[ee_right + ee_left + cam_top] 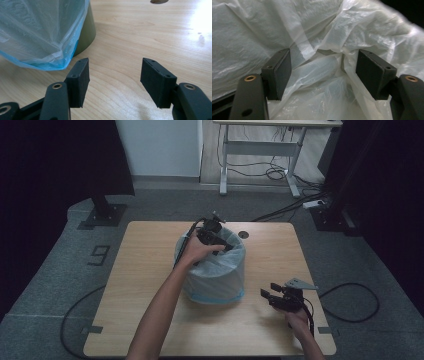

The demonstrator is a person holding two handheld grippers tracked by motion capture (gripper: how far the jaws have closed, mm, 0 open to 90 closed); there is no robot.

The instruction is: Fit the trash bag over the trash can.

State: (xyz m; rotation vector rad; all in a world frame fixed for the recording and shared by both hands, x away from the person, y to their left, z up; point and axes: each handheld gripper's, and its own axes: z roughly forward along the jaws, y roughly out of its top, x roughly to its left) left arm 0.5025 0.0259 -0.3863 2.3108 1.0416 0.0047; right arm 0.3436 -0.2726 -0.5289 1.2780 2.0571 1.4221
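Left gripper point(214, 239) is down inside the mouth of the bin point(216, 270), jaws spread wide with loose folds of the liner point(322, 65) bunched between them; the pads aren't pressing on the plastic yet, so nothing is gripped. This looks like the step of fitting the bag into the bin, or gathering it from within, and I can't tell which. The next move calls for closing on a fold without snagging or tearing the thin film, then pushing or drawing it evenly. The bin stands mid-table point(150, 270), the bag's blue-edged hem hanging over its outside wall point(50, 62). Right gripper point(275, 297) waits well apart at the near right of the table, jaws released and empty over bare wood, pointed towards the bin's base.
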